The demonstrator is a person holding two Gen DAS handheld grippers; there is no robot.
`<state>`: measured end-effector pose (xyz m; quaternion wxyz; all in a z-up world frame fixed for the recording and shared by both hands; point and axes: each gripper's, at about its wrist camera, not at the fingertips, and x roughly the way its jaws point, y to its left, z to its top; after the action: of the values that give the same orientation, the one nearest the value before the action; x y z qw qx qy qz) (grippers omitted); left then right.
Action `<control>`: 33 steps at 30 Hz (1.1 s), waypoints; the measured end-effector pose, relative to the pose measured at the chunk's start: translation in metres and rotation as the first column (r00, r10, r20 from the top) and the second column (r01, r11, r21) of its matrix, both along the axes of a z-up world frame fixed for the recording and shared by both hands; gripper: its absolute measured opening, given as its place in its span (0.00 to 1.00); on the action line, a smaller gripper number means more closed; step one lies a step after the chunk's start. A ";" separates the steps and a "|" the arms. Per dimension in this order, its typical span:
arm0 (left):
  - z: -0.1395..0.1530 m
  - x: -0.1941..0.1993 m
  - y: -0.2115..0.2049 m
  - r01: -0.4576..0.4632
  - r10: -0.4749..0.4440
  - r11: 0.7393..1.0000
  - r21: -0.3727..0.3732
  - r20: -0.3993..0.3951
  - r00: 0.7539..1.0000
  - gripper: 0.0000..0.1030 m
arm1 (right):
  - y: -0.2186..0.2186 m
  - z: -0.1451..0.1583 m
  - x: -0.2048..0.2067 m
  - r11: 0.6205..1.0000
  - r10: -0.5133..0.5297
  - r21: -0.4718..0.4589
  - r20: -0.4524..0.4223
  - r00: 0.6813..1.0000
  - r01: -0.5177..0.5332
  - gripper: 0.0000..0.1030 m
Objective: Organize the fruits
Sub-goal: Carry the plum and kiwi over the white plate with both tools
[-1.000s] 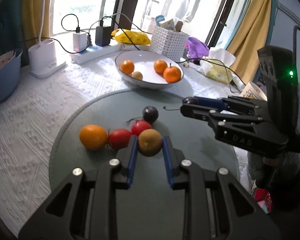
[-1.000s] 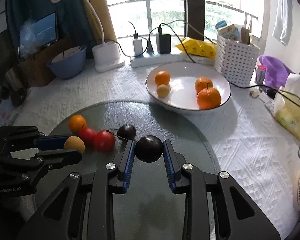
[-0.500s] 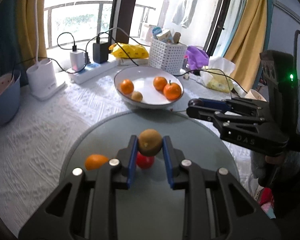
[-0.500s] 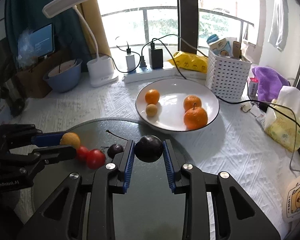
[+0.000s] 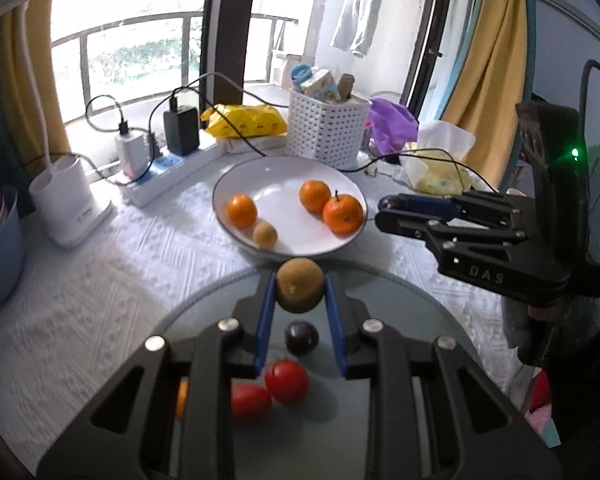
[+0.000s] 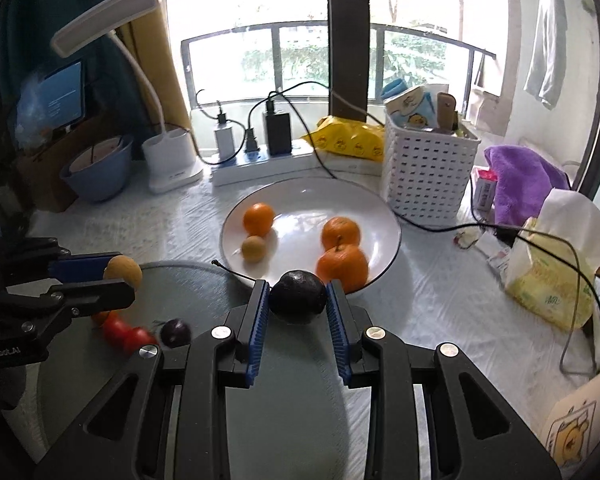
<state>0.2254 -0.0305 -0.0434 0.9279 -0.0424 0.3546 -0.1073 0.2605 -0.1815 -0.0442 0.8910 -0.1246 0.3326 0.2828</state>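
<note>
Both grippers had risen and travelled toward the white plate (image 6: 392, 236) since a second earlier, when each was low over the grey mat (image 5: 400, 292) among the loose fruit. The left gripper (image 5: 300, 292) was clamped on a brownish-yellow fruit (image 5: 300, 285), held above the mat just short of the plate's near rim. The right gripper (image 6: 298, 298) was clamped on a dark fruit (image 6: 298, 297), likewise close to the near rim.

Four fruits already lay on the plate: three oranges (image 6: 259, 219) and a small yellowish one (image 6: 253, 248). Two red tomatoes (image 5: 287, 381), a dark plum (image 5: 301, 337) and what seemed to be an orange, mostly hidden behind the left gripper, remained on the mat. So the task looked about half done, with two pieces in transit.

Neither held fruit had a clear long axis; both were nearly round, the dark one perhaps slightly wider across the fingers.
</note>
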 end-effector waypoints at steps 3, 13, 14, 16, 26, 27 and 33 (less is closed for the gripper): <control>0.002 0.015 0.000 0.006 -0.006 1.000 0.003 0.015 1.000 0.25 | 0.000 0.001 0.010 1.000 -0.002 0.001 0.012 1.000 0.002 0.30; -0.001 0.066 0.010 0.001 -0.001 1.000 -0.019 0.006 1.000 0.25 | 0.005 0.002 0.050 0.999 -0.025 0.026 0.027 0.999 0.025 0.30; -0.001 0.072 0.011 0.002 -0.002 1.000 -0.017 0.007 1.000 0.25 | 0.006 0.001 0.055 0.999 -0.032 0.027 0.026 0.999 0.031 0.30; 0.000 0.080 0.014 0.007 -0.007 1.000 -0.014 0.008 1.000 0.25 | 0.009 -0.002 0.065 0.999 -0.041 0.033 0.020 0.999 0.041 0.30; -0.009 0.129 0.028 0.013 -0.013 1.000 0.004 -0.022 1.000 0.25 | 0.023 -0.014 0.103 0.996 -0.083 0.037 -0.012 0.996 0.083 0.30; -0.011 0.135 0.030 0.008 -0.008 1.000 0.003 -0.033 0.999 0.25 | 0.023 -0.015 0.106 0.996 -0.085 0.037 -0.015 0.996 0.086 0.30; -0.020 0.159 0.028 -0.032 0.039 0.997 0.071 -0.092 0.995 0.25 | 0.026 -0.020 0.124 0.992 -0.123 0.018 -0.037 0.992 0.124 0.30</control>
<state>0.3841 -0.0029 -0.0638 0.9129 -0.0216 0.4004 -0.0764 0.3843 -0.1553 -0.0643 0.9019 -0.0898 0.3526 0.2326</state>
